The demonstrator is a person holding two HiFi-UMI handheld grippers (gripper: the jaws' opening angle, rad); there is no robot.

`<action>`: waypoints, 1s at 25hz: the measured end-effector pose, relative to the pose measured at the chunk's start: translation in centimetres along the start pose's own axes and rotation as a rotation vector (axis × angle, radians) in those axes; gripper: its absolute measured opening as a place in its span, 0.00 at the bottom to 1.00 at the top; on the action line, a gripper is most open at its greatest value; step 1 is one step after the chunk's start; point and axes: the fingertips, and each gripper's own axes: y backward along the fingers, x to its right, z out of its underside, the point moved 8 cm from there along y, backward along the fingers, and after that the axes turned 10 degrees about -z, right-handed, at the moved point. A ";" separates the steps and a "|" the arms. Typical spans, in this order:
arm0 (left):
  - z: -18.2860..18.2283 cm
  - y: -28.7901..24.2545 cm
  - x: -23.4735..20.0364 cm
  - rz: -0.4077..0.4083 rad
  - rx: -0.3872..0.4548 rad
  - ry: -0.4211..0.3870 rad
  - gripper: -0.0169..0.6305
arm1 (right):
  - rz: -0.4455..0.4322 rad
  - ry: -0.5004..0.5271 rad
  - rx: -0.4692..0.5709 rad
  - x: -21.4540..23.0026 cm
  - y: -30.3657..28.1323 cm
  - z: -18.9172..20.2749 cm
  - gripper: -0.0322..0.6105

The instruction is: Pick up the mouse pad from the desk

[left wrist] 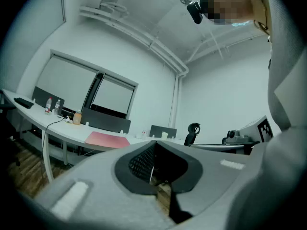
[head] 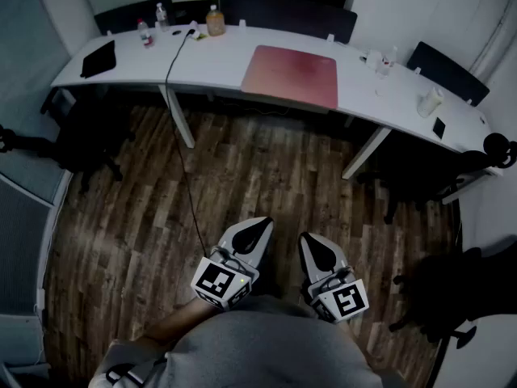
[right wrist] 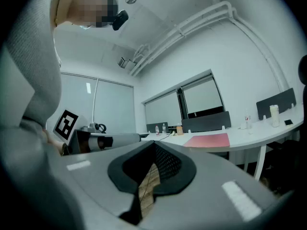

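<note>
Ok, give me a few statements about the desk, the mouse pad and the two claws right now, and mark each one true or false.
1. The mouse pad lies flat on the desk. True.
2. The left claw grips the mouse pad. False: it is shut on nothing, over the wooden floor, well away from the desk.
3. The right claw is shut and empty. True.
4. The orange bottle stands on the mouse pad. False: it stands on the bare desk, apart from the pad.
</note>
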 end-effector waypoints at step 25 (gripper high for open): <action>-0.1 1.8 -0.6 0.016 0.004 -0.003 0.02 | 0.030 0.014 -0.027 -2.2 -0.1 0.5 0.05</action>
